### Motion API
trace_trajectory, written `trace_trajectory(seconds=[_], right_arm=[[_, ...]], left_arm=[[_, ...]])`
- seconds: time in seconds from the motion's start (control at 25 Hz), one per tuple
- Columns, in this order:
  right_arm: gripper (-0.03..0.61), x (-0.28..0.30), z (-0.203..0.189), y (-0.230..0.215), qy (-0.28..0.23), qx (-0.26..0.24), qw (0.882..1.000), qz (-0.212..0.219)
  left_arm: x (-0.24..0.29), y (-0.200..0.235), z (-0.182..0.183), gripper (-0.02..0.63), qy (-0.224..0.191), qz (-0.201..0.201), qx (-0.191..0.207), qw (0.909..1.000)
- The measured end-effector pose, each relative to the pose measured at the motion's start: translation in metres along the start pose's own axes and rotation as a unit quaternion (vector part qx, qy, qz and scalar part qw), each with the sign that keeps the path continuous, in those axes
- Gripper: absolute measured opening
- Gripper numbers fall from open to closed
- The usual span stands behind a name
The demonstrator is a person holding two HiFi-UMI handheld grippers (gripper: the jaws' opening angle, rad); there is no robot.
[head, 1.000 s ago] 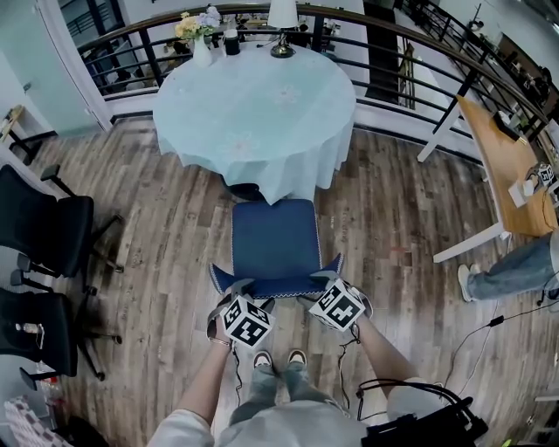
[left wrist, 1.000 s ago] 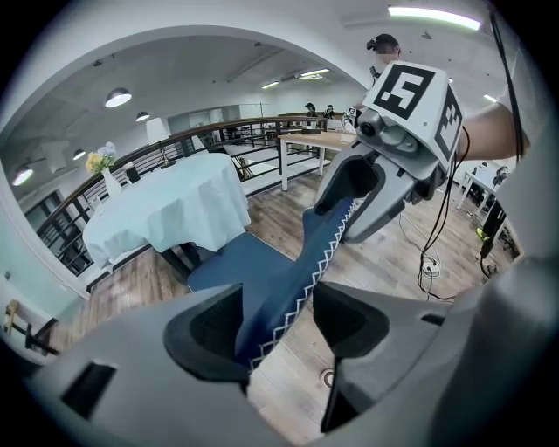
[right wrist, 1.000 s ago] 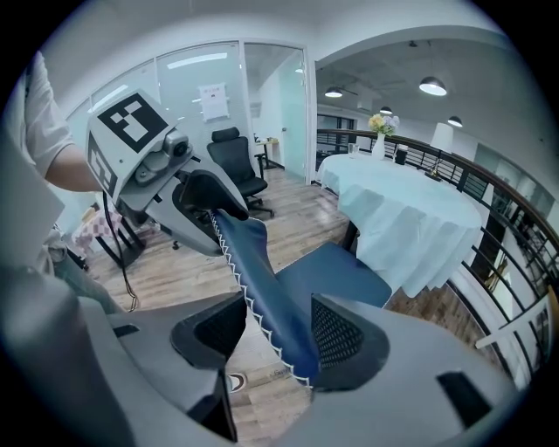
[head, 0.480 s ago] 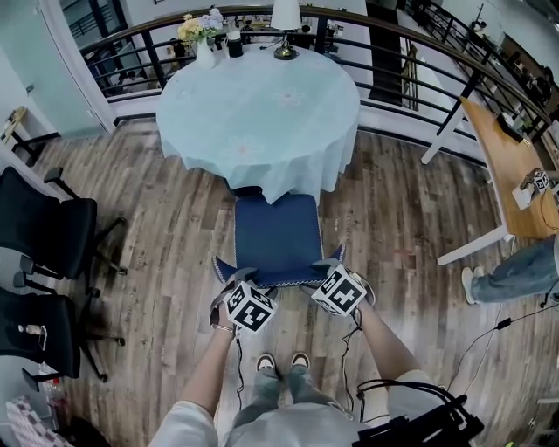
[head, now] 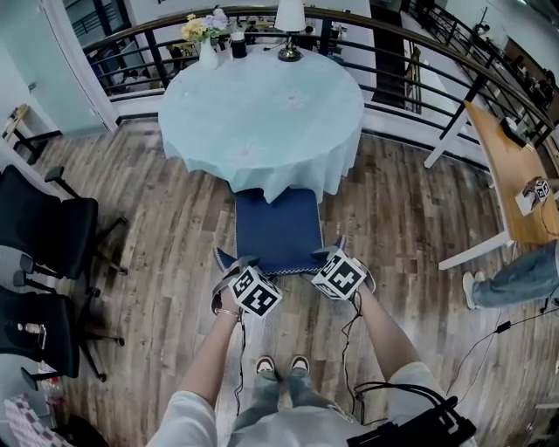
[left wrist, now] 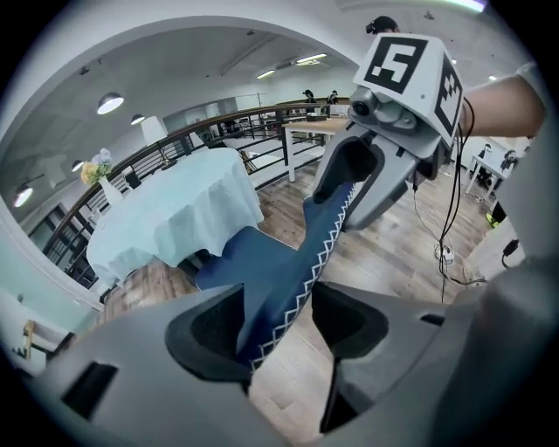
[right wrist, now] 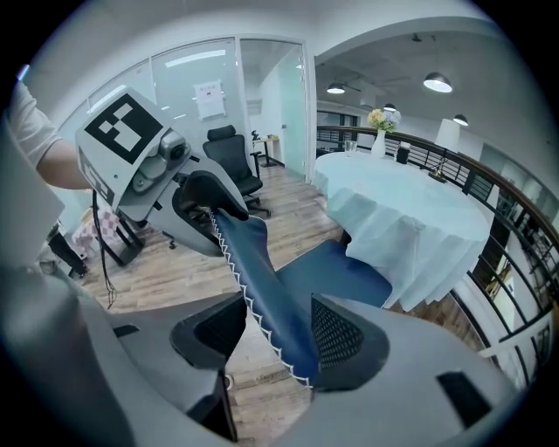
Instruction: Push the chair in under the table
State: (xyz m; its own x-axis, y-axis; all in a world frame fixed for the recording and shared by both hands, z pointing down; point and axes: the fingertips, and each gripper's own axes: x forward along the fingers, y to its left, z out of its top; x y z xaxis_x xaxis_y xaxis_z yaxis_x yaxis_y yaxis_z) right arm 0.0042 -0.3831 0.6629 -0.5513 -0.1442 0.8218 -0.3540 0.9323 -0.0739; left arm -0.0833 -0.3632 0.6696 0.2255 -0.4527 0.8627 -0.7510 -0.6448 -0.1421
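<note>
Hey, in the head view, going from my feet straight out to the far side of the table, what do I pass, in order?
Your shoes → left gripper and right gripper, level, astride the chair back → chair seat → round table → lamp.

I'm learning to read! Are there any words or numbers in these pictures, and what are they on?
No words or numbers can be read here.
Paper on the glass wall: print too blurred to read.
Left cube and right cube: black and white squares only, no letters.
</note>
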Motion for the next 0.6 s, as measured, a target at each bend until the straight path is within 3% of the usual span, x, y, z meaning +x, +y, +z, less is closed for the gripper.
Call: trace_trajectory(seconds=[0.6], right_arm=[[0.244,0.008,0.019,-0.036,-0.001,-0.008,1.0,0.003]], left_arm=[[0.015,0.03,0.022,0.242,-0.018,0.018,0.019,0.9995]])
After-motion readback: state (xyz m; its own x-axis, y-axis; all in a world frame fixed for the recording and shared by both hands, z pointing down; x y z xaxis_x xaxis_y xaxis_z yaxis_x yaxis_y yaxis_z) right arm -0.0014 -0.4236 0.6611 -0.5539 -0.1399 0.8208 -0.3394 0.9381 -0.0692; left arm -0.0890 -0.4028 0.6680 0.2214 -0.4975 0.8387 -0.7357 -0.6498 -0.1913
